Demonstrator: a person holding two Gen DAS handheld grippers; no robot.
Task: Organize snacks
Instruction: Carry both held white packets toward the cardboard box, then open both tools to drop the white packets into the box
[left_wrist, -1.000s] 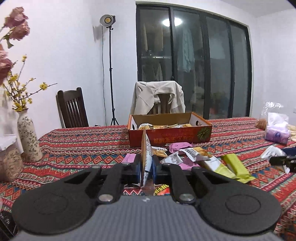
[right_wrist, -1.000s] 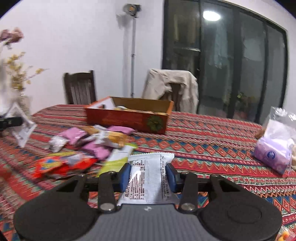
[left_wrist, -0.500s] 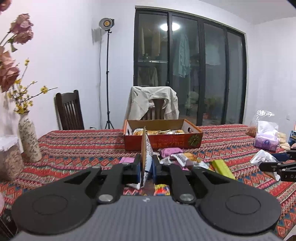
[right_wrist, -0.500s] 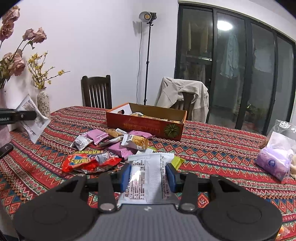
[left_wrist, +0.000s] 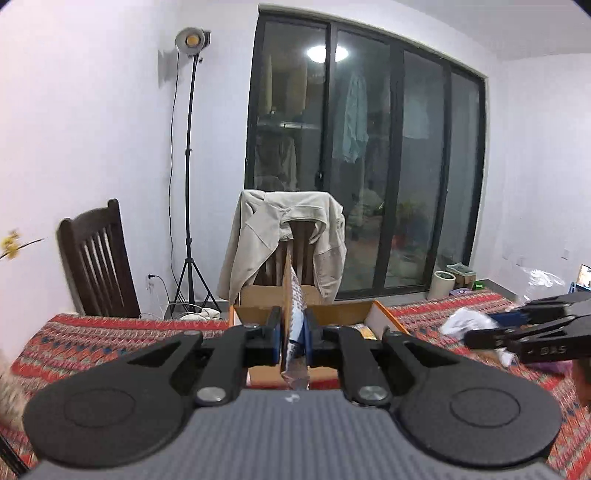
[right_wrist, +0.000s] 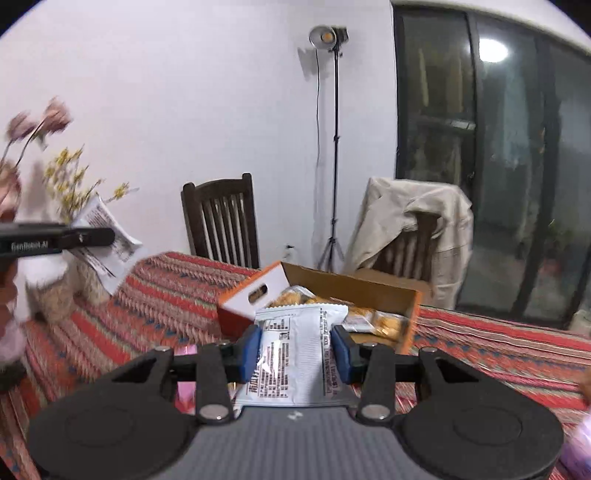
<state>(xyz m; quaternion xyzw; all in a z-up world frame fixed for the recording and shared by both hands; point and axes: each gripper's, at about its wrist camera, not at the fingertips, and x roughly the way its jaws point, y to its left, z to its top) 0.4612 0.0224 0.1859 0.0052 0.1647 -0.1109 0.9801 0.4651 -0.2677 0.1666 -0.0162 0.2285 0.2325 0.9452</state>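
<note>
Above the patterned tablecloth (left_wrist: 110, 339), carrying two snacks toward the cardboard box (left_wrist: 380, 314). Clamps a thin packet (left_wrist: 295, 295) edge-on in the left gripper (left_wrist: 291, 339), pads nearly met on it, standing upright just before the box's near wall. Grips a white packet (right_wrist: 295, 354) flat and broadside in the right gripper (right_wrist: 295, 350), blue pads pressed on its two side edges, with the box's open top just beyond and golden wrapped snacks (right_wrist: 384, 321) already lying inside. Looks like the delivery step, well begun but unfinished: neither packet in the box yet. Calls next for bringing each packet over the open top, clear of the near wall, then letting go one at a time so as not to knock the two tools together. Needs care with the upright thin packet, likely to catch on the wall or tip outside if dropped early. Compared with a second ago: nearer the box and higher, with the box now close under both cameras rather than across the table. Has left the heap of loose wrappers behind, almost out of sight beneath the grippers. Shows no change of grip on either packet.
</note>
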